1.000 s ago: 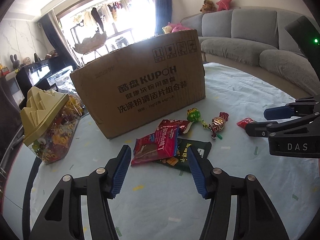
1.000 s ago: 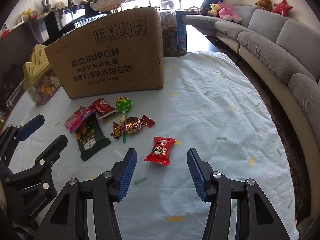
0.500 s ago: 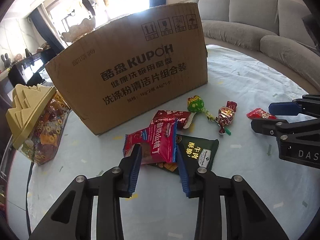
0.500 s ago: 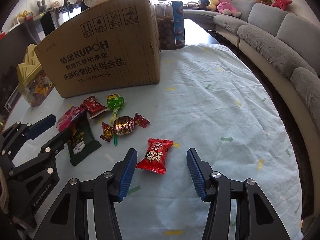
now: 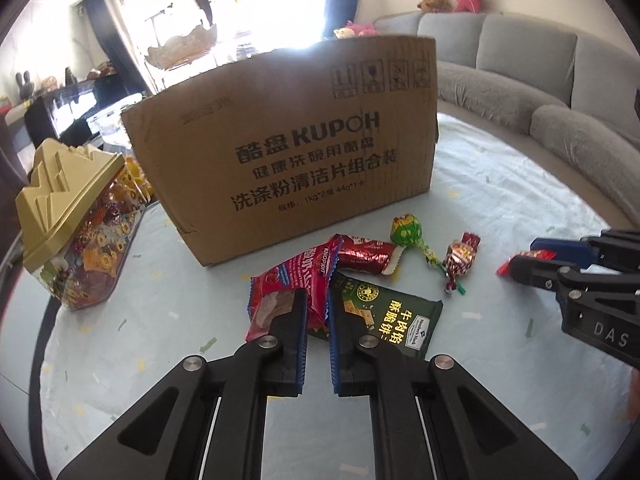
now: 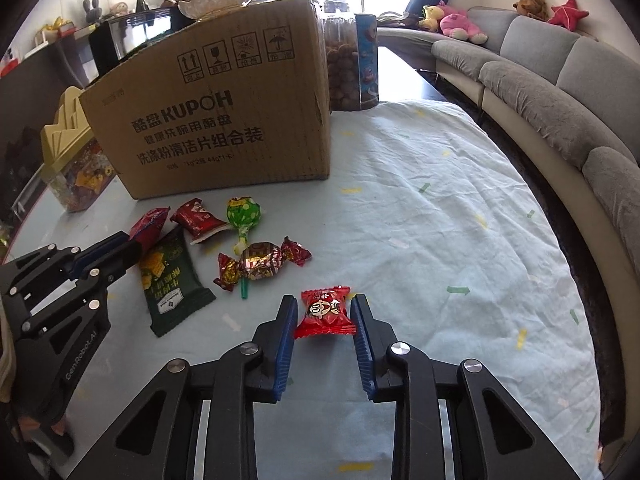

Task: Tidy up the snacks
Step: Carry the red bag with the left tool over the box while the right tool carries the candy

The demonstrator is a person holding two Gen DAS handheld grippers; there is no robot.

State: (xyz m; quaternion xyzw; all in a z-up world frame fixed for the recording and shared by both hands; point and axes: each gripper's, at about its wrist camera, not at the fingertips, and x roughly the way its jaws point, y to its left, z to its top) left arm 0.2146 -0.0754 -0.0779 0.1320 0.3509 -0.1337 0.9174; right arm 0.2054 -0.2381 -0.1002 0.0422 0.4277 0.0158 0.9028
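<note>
**On the Table: Both Grippers Clamped on Snacks**

Behind the snacks, the cardboard box (image 6: 212,120) stands upright on the pale tablecloth (image 6: 440,220).

The left gripper (image 5: 318,312), its jaws having just closed, pinches the pink wafer packet (image 5: 296,280), which overlaps the green cracker packet (image 5: 384,316).

The right gripper (image 6: 325,316), likewise just closed, clamps the red candy (image 6: 326,312), apart from the foil-wrapped sweet (image 6: 260,260) and green lollipop (image 6: 243,213).

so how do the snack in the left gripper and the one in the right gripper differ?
The pink wafer pack is long, and the left gripper pinches one edge; the small red candy fits whole inside the right gripper. The pack overlaps the green biscuit packet; the candy lies alone. Both are clamped and on the cloth.
</note>
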